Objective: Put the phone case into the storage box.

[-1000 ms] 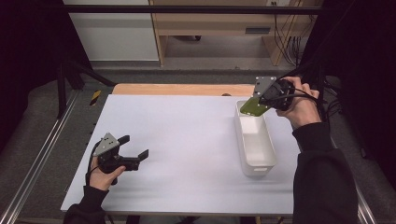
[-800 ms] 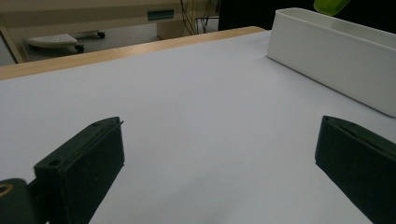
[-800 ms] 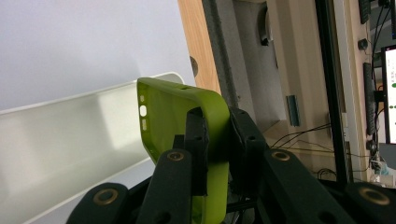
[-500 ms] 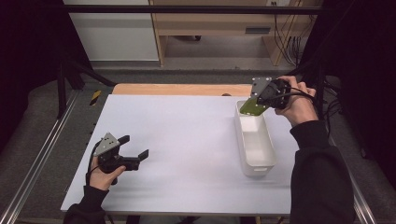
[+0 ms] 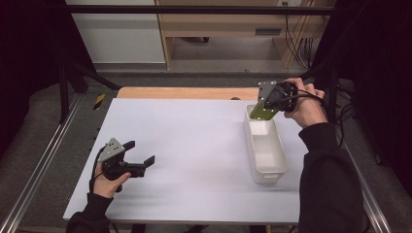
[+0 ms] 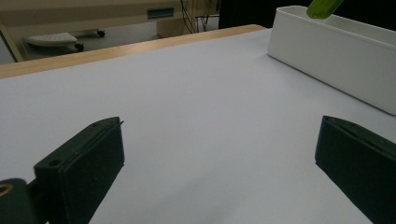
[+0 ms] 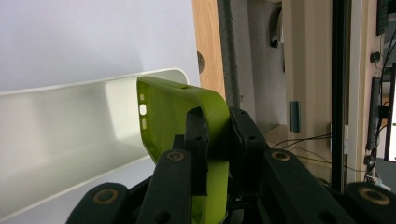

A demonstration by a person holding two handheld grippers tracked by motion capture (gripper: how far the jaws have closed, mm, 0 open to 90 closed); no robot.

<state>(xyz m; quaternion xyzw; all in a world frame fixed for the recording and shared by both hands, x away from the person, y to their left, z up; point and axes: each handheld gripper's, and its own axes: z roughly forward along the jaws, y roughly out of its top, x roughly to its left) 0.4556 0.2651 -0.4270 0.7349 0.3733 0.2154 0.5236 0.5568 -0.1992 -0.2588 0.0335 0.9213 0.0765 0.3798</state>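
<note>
1. High view: the right gripper (image 5: 266,108) is held above the far end of the bin (image 5: 266,145), at the right side of the bench (image 5: 194,145).
2. Its jaws are clamped on a green phone case (image 5: 262,111), which hangs tilted over the bin's far end, its lower edge just above the rim; whether it touches the bin cannot be told.
3. Right gripper view: the two black pads pinch one side wall of the case (image 7: 187,126), one pad inside the shell and one outside.
4. The case's hollow side faces the bin's inner wall (image 7: 70,140), and small button cut-outs show along its edge.
5. The right hand (image 5: 303,104) grips the tool from the right, with its dark sleeve running down the bin's right side.
6. High view: the left gripper (image 5: 141,162) rests low at the near left of the bench, held in the left hand (image 5: 107,177), well apart from the bin.
7. Its jaws stand wide with nothing between them and point toward the right.
8. Left gripper view: both black jaws frame bare white bench top (image 6: 196,116), and the bin (image 6: 336,60) lies at the upper right with the green case's tip (image 6: 322,7) above its rim.
9. The bin itself sits lengthwise, near end toward the person, and its inside looks bare white.
10. A wooden strip (image 5: 184,92) edges the bench's far side.
</note>
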